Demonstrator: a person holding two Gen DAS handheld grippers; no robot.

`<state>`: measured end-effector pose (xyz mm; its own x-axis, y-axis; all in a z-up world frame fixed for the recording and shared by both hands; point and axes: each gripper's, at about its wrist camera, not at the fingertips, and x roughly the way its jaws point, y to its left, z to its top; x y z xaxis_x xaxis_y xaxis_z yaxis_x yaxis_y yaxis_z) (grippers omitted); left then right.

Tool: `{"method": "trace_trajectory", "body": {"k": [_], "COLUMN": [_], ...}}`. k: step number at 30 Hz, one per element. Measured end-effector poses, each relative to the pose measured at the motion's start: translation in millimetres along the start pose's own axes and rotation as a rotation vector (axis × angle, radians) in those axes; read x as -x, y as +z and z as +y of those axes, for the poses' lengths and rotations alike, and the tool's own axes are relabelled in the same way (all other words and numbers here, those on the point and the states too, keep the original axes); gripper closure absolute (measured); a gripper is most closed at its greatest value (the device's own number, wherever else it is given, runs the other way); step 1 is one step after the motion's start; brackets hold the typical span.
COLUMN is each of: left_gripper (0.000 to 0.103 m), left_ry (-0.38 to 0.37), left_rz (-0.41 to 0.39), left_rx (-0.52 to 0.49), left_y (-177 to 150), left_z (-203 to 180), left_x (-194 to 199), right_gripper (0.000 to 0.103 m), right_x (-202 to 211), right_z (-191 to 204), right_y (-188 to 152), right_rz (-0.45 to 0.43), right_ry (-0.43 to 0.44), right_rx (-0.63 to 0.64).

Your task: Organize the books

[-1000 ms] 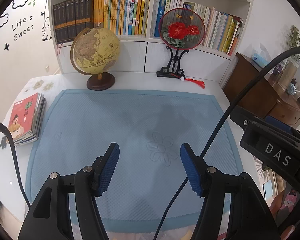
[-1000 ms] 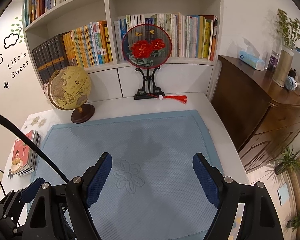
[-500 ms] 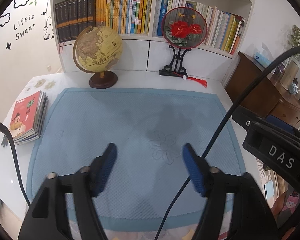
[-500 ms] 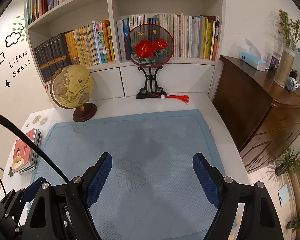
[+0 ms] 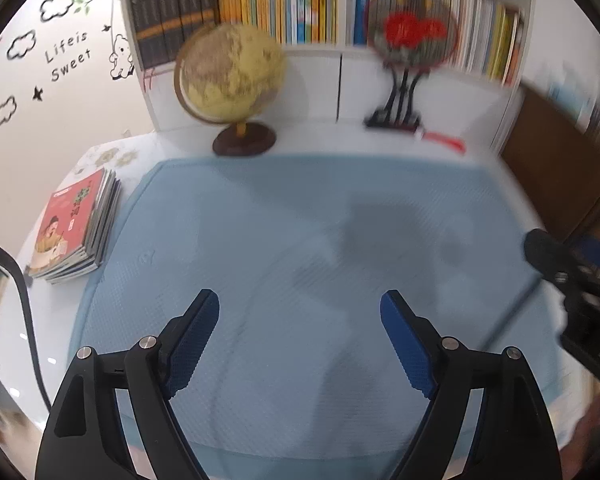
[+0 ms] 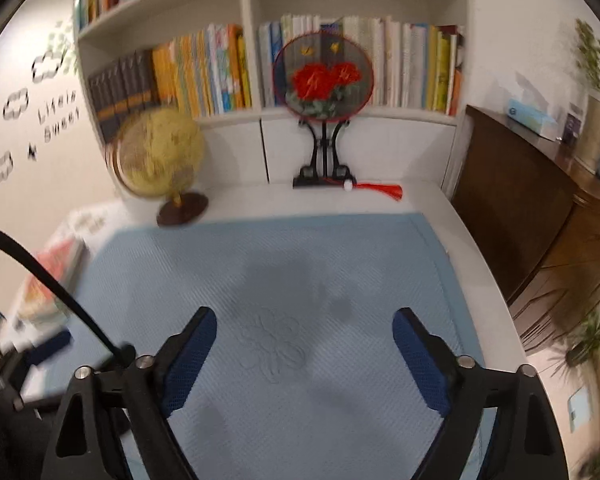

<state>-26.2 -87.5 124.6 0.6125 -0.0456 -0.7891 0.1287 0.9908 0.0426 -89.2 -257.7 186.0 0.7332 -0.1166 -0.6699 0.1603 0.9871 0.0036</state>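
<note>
Left tool (image 5: 300, 316): black rigid arms, blue ribbed pads, jaws spread wide and just been opening further; nothing between them. Right tool (image 6: 304, 332): same build, jaws likewise wide apart and just been opening further, nothing held. Both hang above the mat (image 5: 300, 208), not touching it as far as can be told.

Mat: pale blue, fine woven or quilted grain, rounded corners, a raised border, a stitched flower outline (image 6: 274, 346) near its middle. It covers most of the white surface (image 6: 452, 224).

Stack of books (image 5: 74, 228): thin, flat volumes laid one on another, top cover red with an illustration, page edges grey-white. It lies on the surface just off the mat's left edge, well to the left of and beyond the left tool; in the right wrist view it shows blurred at the far left.

Globe (image 5: 230, 76): yellowish sphere on a dark round wooden base, standing behind the mat's far edge. Round fan (image 6: 323, 76): dark gauze with red flowers, upright in a black stand, a red tassel (image 6: 380, 189) lying beside the stand.

Bookshelf (image 6: 252, 112): white compartments. Lower left compartment holds upright dark volumes, then yellow and orange spines; lower right compartment holds upright pale, blue and yellow spines. Dark wooden cabinet (image 6: 540, 208) stands to the right.
</note>
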Motion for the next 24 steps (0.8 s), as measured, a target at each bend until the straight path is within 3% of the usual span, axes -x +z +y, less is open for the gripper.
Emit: {"method": "trace_trajectory", "body": {"k": [4,9,16,21,24], "left_gripper": [0.021,0.021,0.021,0.021,0.021], "left_ry": [0.057,0.129,0.14,0.112,0.107], "left_rz": [-0.004,-0.001,-0.005,0.041,0.03], "left_rx": [-0.023,-0.032,-0.046,-0.01,0.014], "left_y": [-19.0,-37.1,-49.8,-61.4,-66.2], "left_z": [7.5,18.0,21.9,23.5,23.5], "left_x": [-25.8,-62.4,-103.2,-118.2,-117.4], "right_gripper": [0.014,0.014,0.014,0.014,0.014], "right_x": [-27.9,-64.6,-111.8,-127.7,-135.1], "right_z": [0.6,9.0,17.6,15.3,11.7], "right_y": [-26.1,-48.8,-80.5,-96.8,-98.8], "right_rz": [0.027,0.051,0.118,0.164,0.174], "right_ry": [0.048,0.014,0.004,-0.006,-0.016], "right_rx": [-0.003,0.055,0.126,0.112,0.095]}}
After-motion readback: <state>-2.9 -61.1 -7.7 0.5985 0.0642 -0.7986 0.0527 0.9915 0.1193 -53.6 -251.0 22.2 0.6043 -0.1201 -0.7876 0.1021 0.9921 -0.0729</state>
